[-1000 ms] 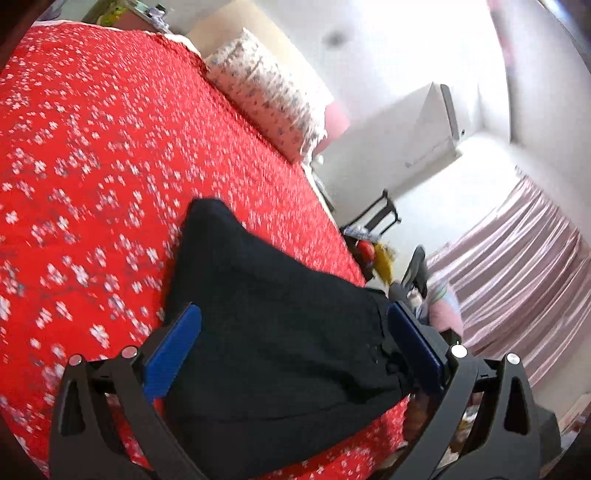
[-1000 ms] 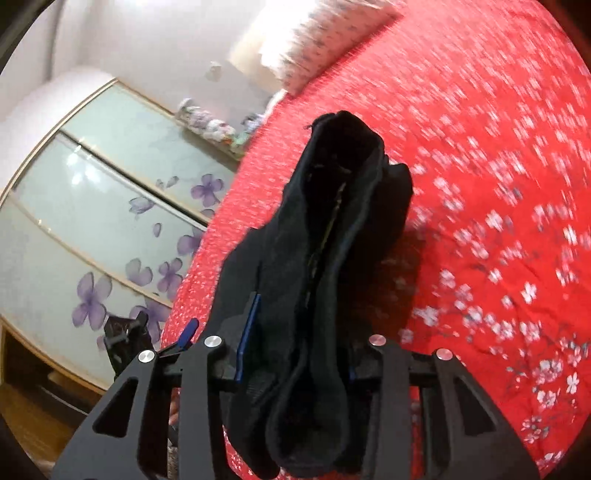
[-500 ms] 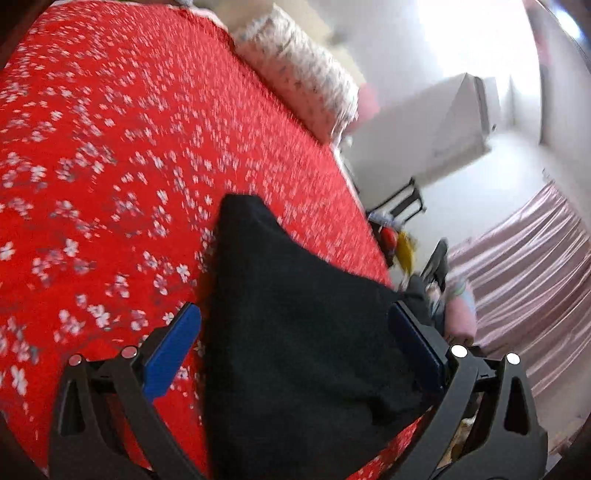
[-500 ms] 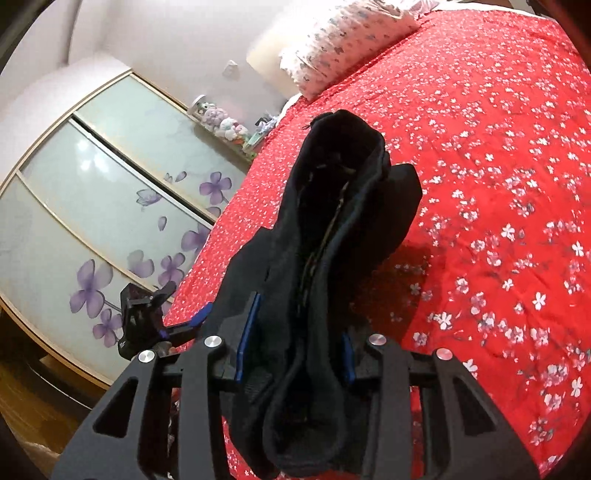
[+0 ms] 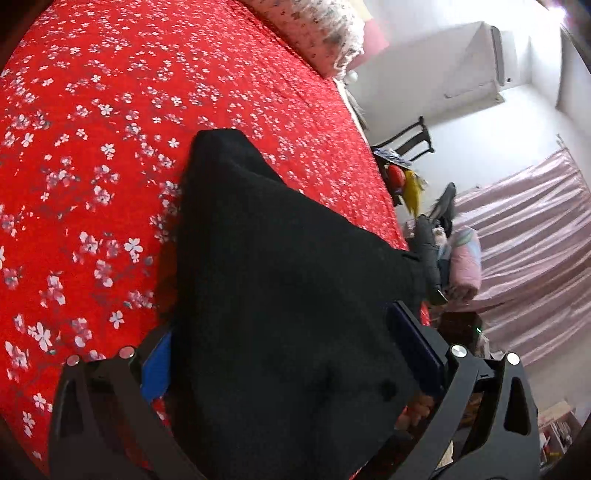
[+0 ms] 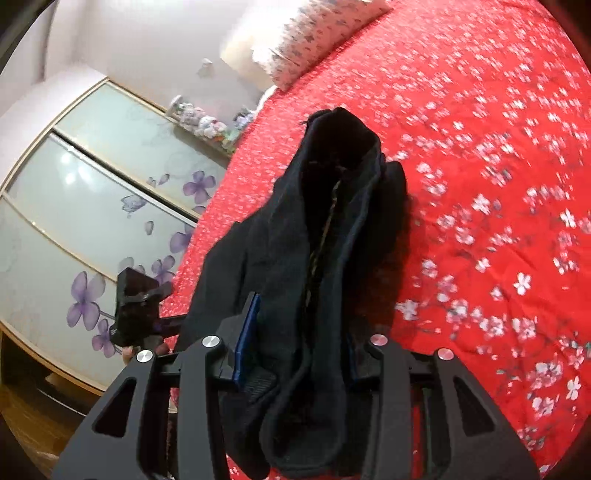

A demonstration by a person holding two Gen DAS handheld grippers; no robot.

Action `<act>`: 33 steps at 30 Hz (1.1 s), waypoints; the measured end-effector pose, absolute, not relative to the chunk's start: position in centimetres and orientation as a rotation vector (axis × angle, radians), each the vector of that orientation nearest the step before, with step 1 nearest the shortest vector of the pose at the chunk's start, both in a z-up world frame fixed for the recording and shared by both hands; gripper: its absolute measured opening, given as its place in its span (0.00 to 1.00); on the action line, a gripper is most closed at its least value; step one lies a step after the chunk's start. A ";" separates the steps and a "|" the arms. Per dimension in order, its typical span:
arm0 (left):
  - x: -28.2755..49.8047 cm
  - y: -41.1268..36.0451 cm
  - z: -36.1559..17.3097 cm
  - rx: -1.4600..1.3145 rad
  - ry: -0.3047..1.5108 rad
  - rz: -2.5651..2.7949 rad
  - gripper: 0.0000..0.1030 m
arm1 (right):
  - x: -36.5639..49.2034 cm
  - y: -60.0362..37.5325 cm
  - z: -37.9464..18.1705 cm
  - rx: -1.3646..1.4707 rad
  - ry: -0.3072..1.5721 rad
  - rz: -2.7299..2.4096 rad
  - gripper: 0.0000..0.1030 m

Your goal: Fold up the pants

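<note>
The black pants lie folded in a thick bundle on the red flowered bedspread. My left gripper is wide open, its blue pads on either side of the bundle's near end, with cloth draped between the fingers. My right gripper is shut on the pants, pinching a thick stack of folded layers that stretches away over the bedspread. The left gripper shows at the far side of the pants in the right wrist view.
A flowered pillow lies at the head of the bed. A chair with clutter and pink curtains stand beyond the bed's right edge. A glass wardrobe with purple flowers lines the left side.
The left gripper has come in lower and closer over the pants, its open fingers now straddling the bundle. The right gripper keeps its hold and has shifted slightly.
</note>
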State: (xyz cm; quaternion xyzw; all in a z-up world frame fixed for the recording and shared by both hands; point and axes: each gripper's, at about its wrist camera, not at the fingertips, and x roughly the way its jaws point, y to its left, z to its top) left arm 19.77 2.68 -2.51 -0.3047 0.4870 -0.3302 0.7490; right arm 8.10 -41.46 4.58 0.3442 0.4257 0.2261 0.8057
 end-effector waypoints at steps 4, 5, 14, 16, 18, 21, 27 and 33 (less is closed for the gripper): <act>19.6 2.6 -2.6 -0.636 1.073 -0.697 0.93 | 8.8 -41.1 3.9 0.753 0.944 0.467 0.47; 19.6 2.3 -2.5 -0.613 1.081 -0.676 0.83 | 8.9 -40.9 3.9 0.745 0.947 0.460 0.48; 19.2 2.5 -1.8 -0.585 1.022 -0.660 0.18 | 8.3 -40.8 4.5 0.762 0.895 0.462 0.38; 18.7 2.2 -1.1 -0.538 0.988 -0.652 0.16 | 8.2 -41.0 4.8 0.784 0.868 0.475 0.36; 18.3 1.9 -0.5 -0.536 0.959 -0.655 0.15 | 8.1 -41.2 5.2 0.802 0.842 0.495 0.36; 17.9 2.0 0.3 -0.555 0.904 -0.665 0.15 | 8.0 -41.3 5.8 0.815 0.811 0.515 0.35; 18.7 1.7 1.2 -0.582 0.828 -0.650 0.15 | 9.3 -42.0 6.0 0.882 0.762 0.529 0.35; 21.9 1.4 1.2 -0.612 0.807 -0.621 0.15 | 12.7 -42.5 6.0 0.880 0.729 0.529 0.35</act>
